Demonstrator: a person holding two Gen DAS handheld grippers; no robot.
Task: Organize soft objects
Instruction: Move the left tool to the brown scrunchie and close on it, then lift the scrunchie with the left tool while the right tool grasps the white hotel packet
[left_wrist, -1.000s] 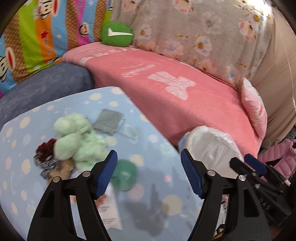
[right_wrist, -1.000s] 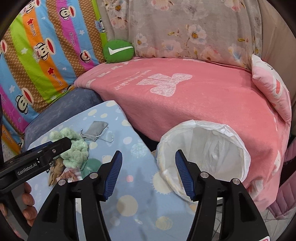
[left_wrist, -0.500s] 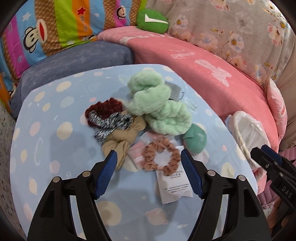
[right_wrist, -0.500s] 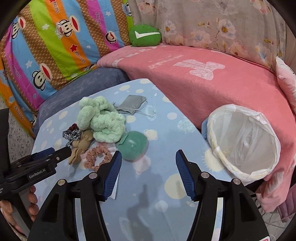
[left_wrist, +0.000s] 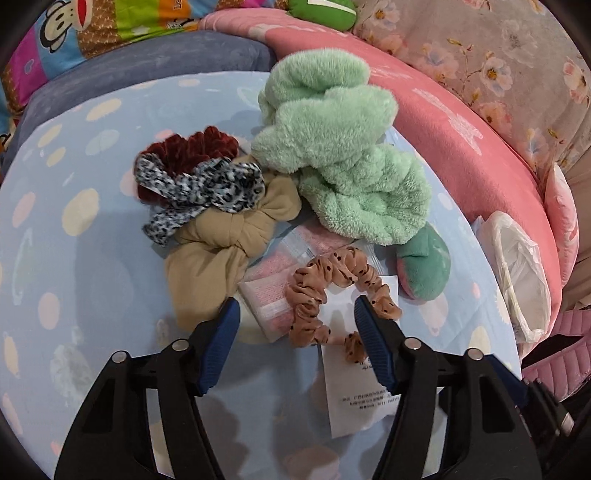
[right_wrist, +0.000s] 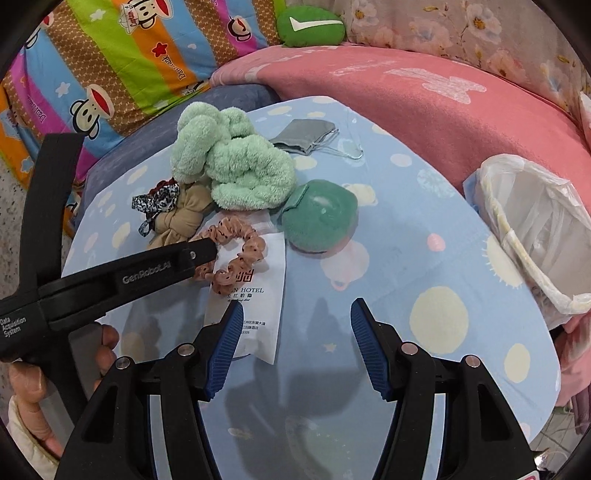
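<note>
Scrunchie (left_wrist: 334, 299), the peach spotted one, is lying on a white hotel packet (right_wrist: 255, 295) at the near edge of the soft pile on the dotted blue tabletop (left_wrist: 74, 258). The left gripper (left_wrist: 293, 317) is right on top of it, jaws spread wide and empty, with the ring sitting just between the tips and a bit toward the right finger. The right gripper (right_wrist: 295, 321) is also wide open with nothing in it, hanging over bare cloth nearer and to the right, so I'd say left grabs.

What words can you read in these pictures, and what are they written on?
"GenRobot.AI": left gripper arm.
"Data Acquisition System": same gripper's body.
"HOTEL": white packet; its first word is cut off, and the small print is too tiny to read.
Striped monkey blanket: the writing is too blurred to read.
</note>
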